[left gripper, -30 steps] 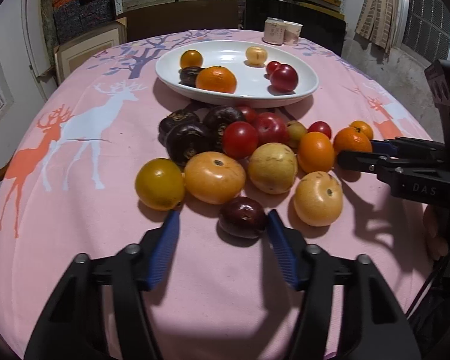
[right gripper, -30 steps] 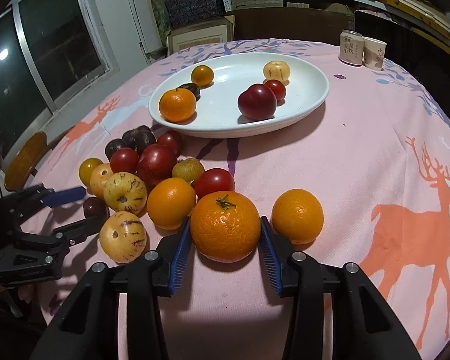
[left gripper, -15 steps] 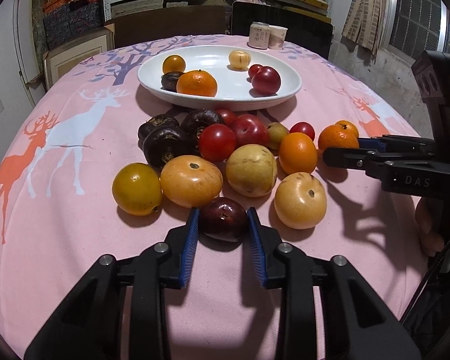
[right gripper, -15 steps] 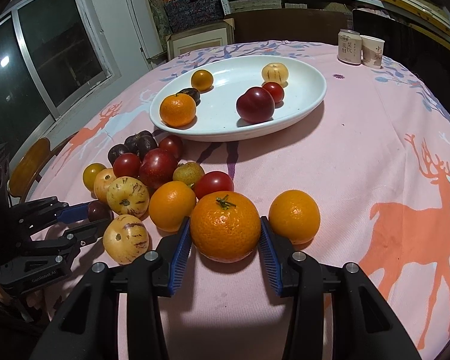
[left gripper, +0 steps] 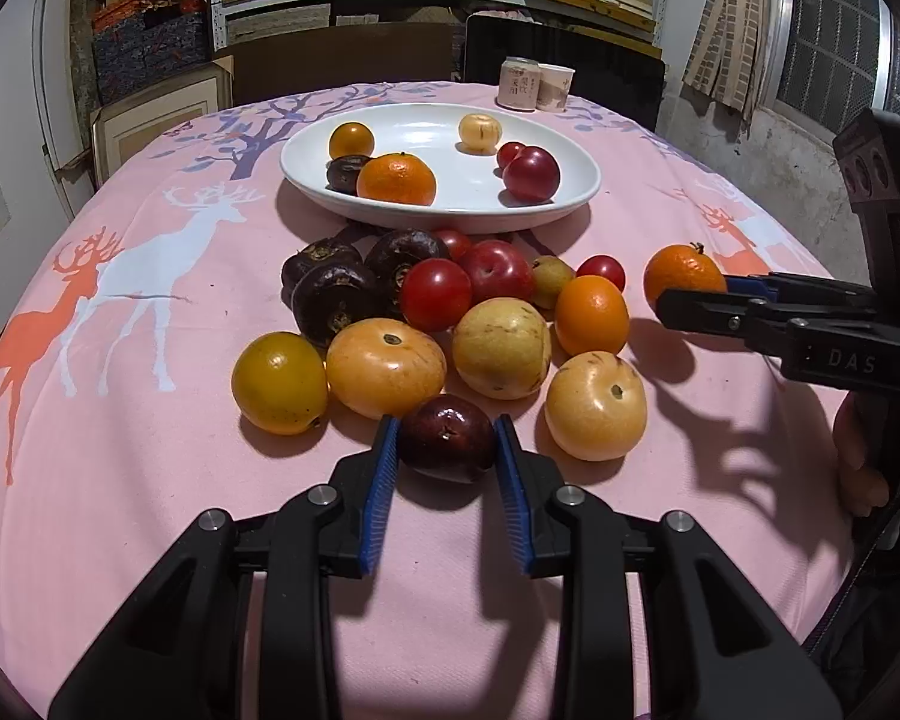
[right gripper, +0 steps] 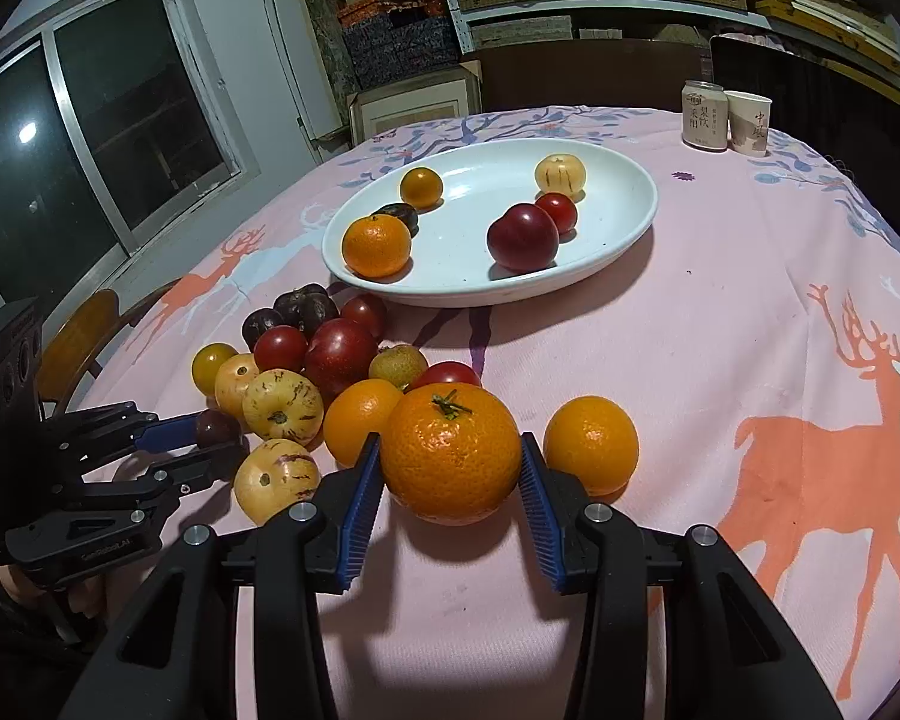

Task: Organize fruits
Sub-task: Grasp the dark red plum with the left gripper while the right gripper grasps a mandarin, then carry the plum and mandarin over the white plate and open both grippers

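Observation:
My left gripper [left gripper: 447,441] is shut on a dark red plum [left gripper: 446,436] at the near edge of the fruit pile and holds it just above the pink cloth. My right gripper [right gripper: 450,459] is shut on a large orange mandarin [right gripper: 450,450] with a green stem; it also shows in the left wrist view [left gripper: 683,276]. A white oval plate [left gripper: 450,213] at the back holds several fruits. The pile of loose fruits [left gripper: 432,312] lies between plate and grippers. Another orange [right gripper: 591,443] lies right of the held mandarin.
A can [right gripper: 704,115] and a paper cup [right gripper: 748,122] stand at the table's far edge. The round table carries a pink deer-print cloth [right gripper: 780,312]. A wooden chair [right gripper: 75,342] stands at the left. Shelves and boxes fill the back wall.
My left gripper moved forward and shut on the dark red plum. My right gripper has lifted the mandarin slightly.

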The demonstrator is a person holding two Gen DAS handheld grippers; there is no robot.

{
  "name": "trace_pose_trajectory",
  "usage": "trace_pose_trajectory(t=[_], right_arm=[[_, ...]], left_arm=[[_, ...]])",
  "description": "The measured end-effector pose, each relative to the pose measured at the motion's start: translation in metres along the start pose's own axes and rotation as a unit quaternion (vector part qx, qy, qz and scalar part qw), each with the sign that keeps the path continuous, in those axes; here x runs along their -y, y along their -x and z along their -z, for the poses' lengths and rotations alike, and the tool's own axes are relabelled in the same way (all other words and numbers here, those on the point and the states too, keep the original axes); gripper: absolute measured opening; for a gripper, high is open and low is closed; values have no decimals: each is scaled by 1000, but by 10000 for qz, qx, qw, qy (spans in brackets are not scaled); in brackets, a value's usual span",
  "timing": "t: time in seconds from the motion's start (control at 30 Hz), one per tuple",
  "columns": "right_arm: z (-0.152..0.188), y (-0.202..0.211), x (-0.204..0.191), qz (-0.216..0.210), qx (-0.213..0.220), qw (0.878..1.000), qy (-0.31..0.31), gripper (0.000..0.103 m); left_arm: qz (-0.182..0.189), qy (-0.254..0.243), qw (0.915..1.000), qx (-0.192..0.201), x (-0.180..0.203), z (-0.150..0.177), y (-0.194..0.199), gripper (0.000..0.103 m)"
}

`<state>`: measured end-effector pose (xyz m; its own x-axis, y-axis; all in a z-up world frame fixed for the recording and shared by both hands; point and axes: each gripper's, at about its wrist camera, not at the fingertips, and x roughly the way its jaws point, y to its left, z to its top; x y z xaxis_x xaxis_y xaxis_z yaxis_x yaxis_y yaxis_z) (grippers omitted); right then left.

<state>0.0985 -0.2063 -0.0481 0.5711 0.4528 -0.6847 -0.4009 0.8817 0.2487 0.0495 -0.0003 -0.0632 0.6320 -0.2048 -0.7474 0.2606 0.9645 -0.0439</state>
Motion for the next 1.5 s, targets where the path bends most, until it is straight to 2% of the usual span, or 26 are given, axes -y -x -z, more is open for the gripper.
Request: trace_pose_trajectory(t=[0.3, 1.1, 1.23, 1.4, 1.5], right_arm=[[1, 5, 0, 35, 97, 9999, 12, 45], [11, 16, 4, 149, 129, 9998, -85, 45], [1, 16, 7, 195, -48, 9996, -206, 45], [-40, 38, 4, 336, 370, 9987, 9, 45], [-72, 43, 1, 638, 657, 9954, 274, 45]], left_arm=[[-142, 19, 9999, -3, 1, 1, 1, 31], [-218, 49, 9997, 2, -2, 3, 5, 31], [-266, 46, 9993, 240, -10, -19, 23, 31], [-263, -99, 9979, 583, -9, -72, 38, 31], [-169, -211, 9976, 640, -3, -106, 31, 32]])
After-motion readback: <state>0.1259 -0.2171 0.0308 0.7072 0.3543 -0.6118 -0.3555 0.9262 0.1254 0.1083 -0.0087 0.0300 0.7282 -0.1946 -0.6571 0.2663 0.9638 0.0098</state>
